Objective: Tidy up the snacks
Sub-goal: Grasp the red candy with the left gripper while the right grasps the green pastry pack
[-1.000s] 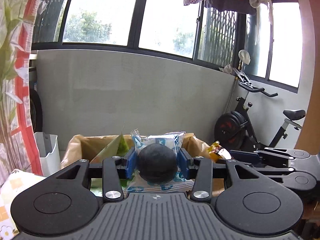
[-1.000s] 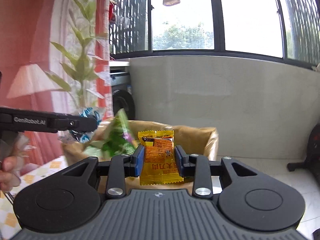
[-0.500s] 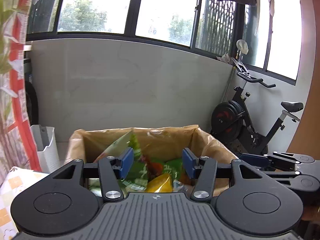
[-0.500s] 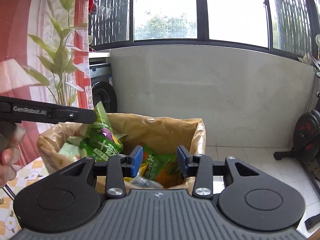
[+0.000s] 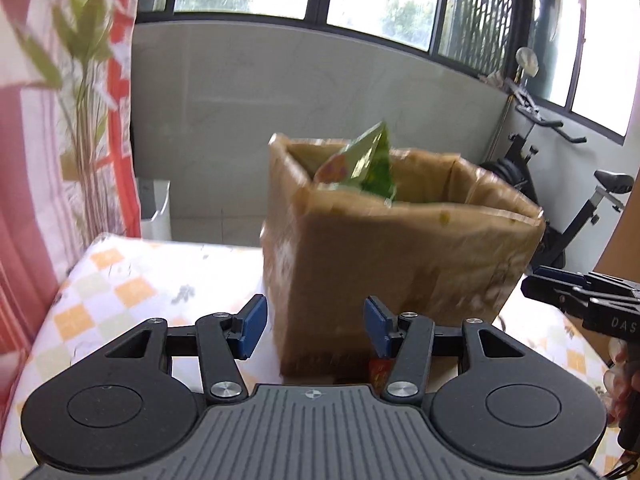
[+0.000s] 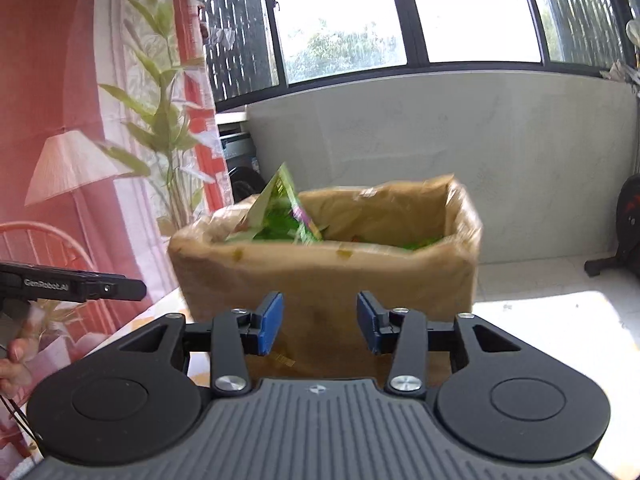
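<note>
Left wrist view: we see one brown cardboard box (image 5: 400,264) on a checked tablecloth (image 5: 120,280), a green snack packet (image 5: 368,164) jutting above its rim. Other packets inside are too blurred to count. Our left gripper (image 5: 315,326) stands parted and empty. Our right gripper (image 6: 319,322) is opening, nothing between its blue pads (image 6: 270,322). One exercise bike (image 5: 560,184) stands behind the box.

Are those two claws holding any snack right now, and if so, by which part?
No. The left claw is open and empty; the right claw is opening, with nothing between its pads.
</note>
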